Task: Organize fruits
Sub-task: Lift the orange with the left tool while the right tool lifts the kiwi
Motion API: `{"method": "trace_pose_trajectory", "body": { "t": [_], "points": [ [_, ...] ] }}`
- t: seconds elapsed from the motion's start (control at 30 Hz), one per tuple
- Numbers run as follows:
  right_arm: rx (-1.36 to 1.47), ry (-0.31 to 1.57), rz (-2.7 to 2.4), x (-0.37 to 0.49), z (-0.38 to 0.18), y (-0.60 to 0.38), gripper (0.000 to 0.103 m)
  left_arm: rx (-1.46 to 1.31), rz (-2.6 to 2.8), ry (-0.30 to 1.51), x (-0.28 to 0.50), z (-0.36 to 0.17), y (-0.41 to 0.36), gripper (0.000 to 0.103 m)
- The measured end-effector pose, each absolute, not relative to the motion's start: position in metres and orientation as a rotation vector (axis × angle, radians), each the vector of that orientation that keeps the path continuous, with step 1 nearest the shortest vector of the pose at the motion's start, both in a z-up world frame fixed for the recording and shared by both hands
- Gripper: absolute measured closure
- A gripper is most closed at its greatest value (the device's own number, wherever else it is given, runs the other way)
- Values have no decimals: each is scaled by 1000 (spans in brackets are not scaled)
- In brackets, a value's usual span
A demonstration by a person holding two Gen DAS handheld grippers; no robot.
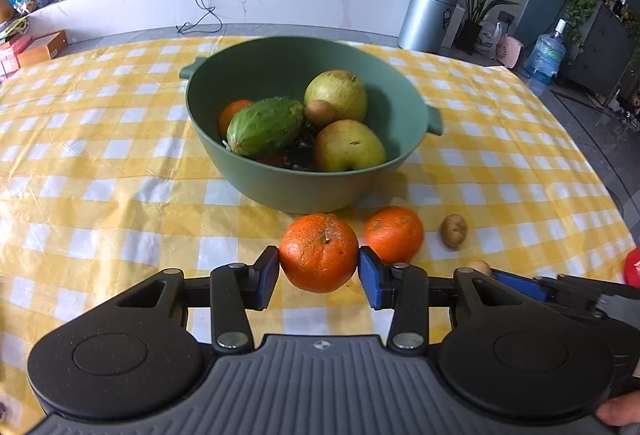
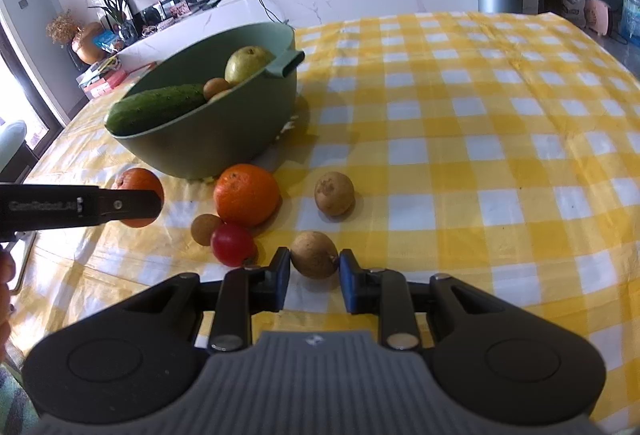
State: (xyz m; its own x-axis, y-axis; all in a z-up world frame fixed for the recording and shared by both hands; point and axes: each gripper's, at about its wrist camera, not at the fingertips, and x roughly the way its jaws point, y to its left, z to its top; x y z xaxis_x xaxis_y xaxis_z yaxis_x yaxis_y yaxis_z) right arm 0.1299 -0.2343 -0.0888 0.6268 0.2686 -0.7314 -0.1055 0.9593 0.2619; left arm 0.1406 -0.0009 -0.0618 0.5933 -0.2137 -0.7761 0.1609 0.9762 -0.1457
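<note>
Checked table bears green bowl, orange, tomato

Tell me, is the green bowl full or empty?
Partly full. The green bowl holds a cucumber, two pale apples or pears, an orange and a small brown fruit, with room left.

The cucumber hides most of an orange behind it.

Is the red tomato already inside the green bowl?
No, the red tomato lies on the checked tablecloth, outside the green bowl, next to an orange.
</note>
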Motion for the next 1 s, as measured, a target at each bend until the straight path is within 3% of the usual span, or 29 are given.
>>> {"method": "trace_pose_trajectory", "body": {
  "t": [0.47,1.0],
  "points": [
    [116,751,290,107,-55,-219,80,-64,-250,831,114,-19,-7,55],
    [-26,629,404,138,5,-206,80,-82,-247,851,160,9,-7,55]
  ]
}}
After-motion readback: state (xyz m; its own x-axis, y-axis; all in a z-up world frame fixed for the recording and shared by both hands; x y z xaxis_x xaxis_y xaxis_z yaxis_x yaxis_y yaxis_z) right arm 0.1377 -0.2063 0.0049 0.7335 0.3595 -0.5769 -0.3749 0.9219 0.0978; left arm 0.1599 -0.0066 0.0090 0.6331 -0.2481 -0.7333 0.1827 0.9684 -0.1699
